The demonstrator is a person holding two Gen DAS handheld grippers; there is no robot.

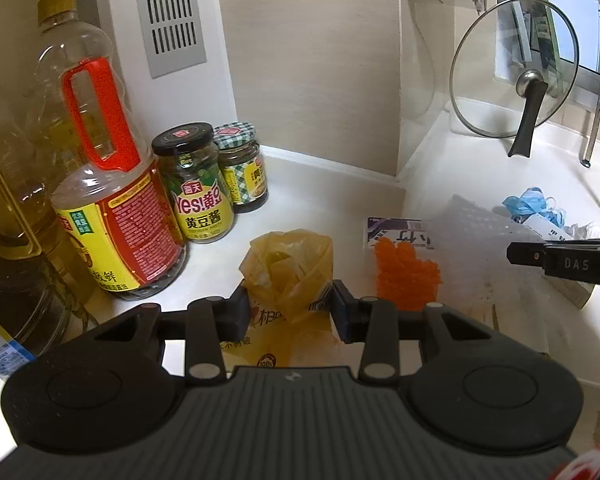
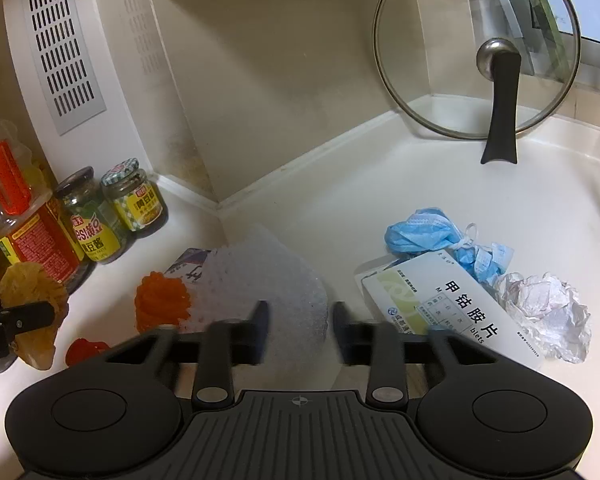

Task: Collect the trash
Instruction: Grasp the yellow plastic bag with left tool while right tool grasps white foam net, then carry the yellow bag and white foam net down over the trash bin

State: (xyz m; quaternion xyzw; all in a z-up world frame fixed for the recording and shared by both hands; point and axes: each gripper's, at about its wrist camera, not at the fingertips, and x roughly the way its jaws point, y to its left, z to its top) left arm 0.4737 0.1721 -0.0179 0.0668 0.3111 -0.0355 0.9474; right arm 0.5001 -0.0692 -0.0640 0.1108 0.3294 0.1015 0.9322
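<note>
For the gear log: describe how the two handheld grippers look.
Both the left gripper and right gripper are matte black plastic, each with two round hubs, a ribbed centre plate, silver pivot pins and flat block fingers. White lettering marks the right one's side.

Crumpled blue mask [image 2: 420, 232] beside white paper wad [image 2: 540, 312] on counter [image 2: 340, 200]

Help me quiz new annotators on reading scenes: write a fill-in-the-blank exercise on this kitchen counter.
1. The left gripper is shut on a crumpled ___ plastic bag.
2. The crumpled blue face mask lies right behind a white cardboard medicine ___ printed with black characters.
3. The black-lidded glass sauce jar stands ___ the checked-lid glass jar and the clear red-handled plastic bottle.

Missing words: yellow; box; between.
</note>
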